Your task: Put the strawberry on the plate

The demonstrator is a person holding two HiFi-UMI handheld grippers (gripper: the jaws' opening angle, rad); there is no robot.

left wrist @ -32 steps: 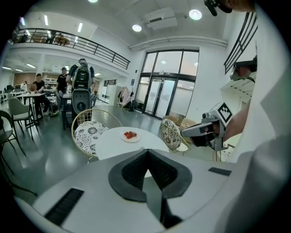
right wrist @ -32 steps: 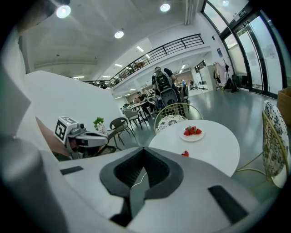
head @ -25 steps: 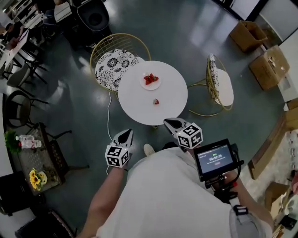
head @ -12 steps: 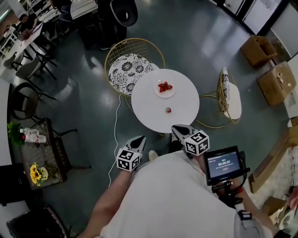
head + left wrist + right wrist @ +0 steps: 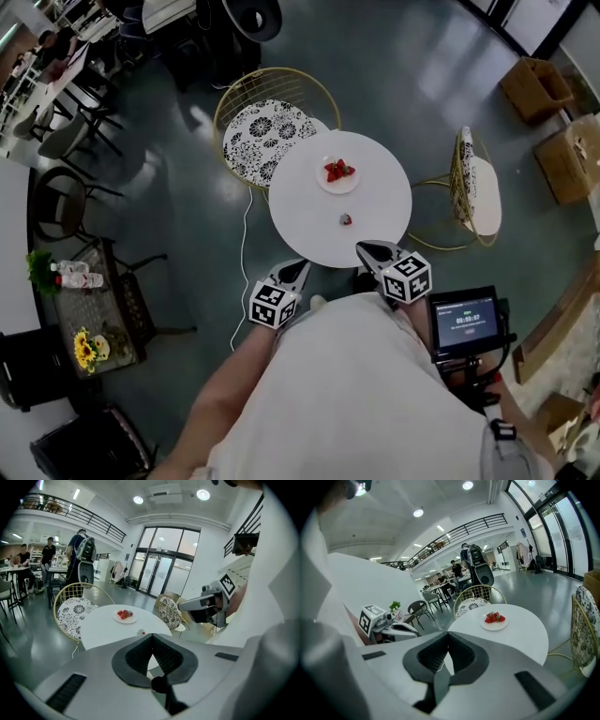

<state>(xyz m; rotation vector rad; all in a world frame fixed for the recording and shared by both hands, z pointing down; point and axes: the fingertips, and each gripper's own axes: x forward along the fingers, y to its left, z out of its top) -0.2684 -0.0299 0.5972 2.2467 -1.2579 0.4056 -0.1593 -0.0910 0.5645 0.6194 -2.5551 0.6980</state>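
a person (image 5: 366, 394) in a pale top is standing at a round white desk (image 5: 305, 225), holding a pair of tongs in each hand. the left tongs (image 5: 301, 265) are hanging just off the near edge of the desk, pointing toward it and tilting downward. in the left gripper view their jaws are pressing together at the tips with nothing caught between them. the right tongs (image 5: 362, 247) are hovering at the near rim of the desk, their tip overlapping it in the head view. the right gripper view is showing their jaws clenched too, and empty.

the lone strawberry (image 5: 346, 219) is lying on the bare desk top, roughly at its middle, apart from both tongs and apart from the plate (image 5: 323, 182). the plate is sitting toward the far side of the desk, already carrying a small heap of strawberries (image 5: 338, 170).

a gold wire chair with a black-and-white patterned cushion (image 5: 265, 131) is standing against the far left of the desk, and a second chair (image 5: 478, 192) is standing off to the right. a small screen (image 5: 466, 319) is glowing at the person's right side. cardboard boxes (image 5: 536, 86) are sitting on the floor at the far right.
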